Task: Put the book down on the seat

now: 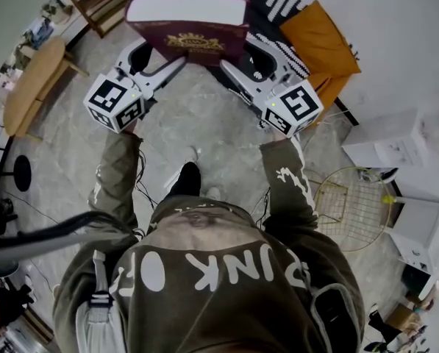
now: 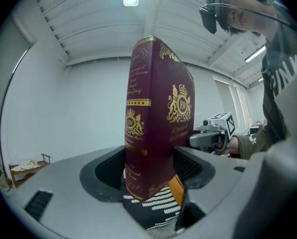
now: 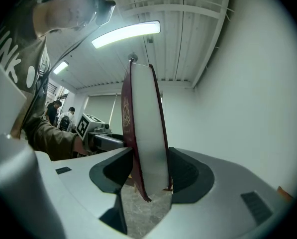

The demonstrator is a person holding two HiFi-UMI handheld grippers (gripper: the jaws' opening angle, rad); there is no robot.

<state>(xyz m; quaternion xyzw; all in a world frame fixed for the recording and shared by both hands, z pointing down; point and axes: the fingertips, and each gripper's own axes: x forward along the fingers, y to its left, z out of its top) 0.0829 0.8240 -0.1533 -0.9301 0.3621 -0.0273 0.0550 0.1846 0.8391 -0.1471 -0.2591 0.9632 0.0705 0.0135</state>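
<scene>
Around the person's feet, pale marbled floor [image 1: 204, 123] is showing, with 1 dark shoe [image 1: 187, 176] planted on it. Off to the left a round wooden table [image 1: 29, 81] is standing, and a low wooden rack [image 1: 100, 4] is sitting beyond it. On the right, a gold wire basket [image 1: 353, 208] is lying on the floor near some white boxes [image 1: 390, 143]. Straight ahead, an orange seat [image 1: 318, 29] is waiting with a black-and-white striped cloth [image 1: 282, 2] draped over it; that cloth is lying right where the book is hanging.

Between the 2 tools, a maroon book [image 1: 187, 22] with gold crests is being held up in front of the seat, its cover facing the person and its white page edge turned upward. I cannot tell whether it is touching the cloth.

From the left gripper [image 1: 176, 63], the jaws are pressing on the book [image 2: 155, 118] at its spine end, both pads against the covers, with the striped cloth [image 2: 158, 205] and a bit of orange showing underneath. The left gripper [image 2: 150, 171] is closed only as far as the book's thickness allows.

From the right gripper [image 1: 230, 68], the jaws are pinching the book [image 3: 146, 133] at the open page side, 1 pad on each cover. The right gripper [image 3: 148, 176] is clamped just as firmly, with bare floor showing beneath it.
</scene>
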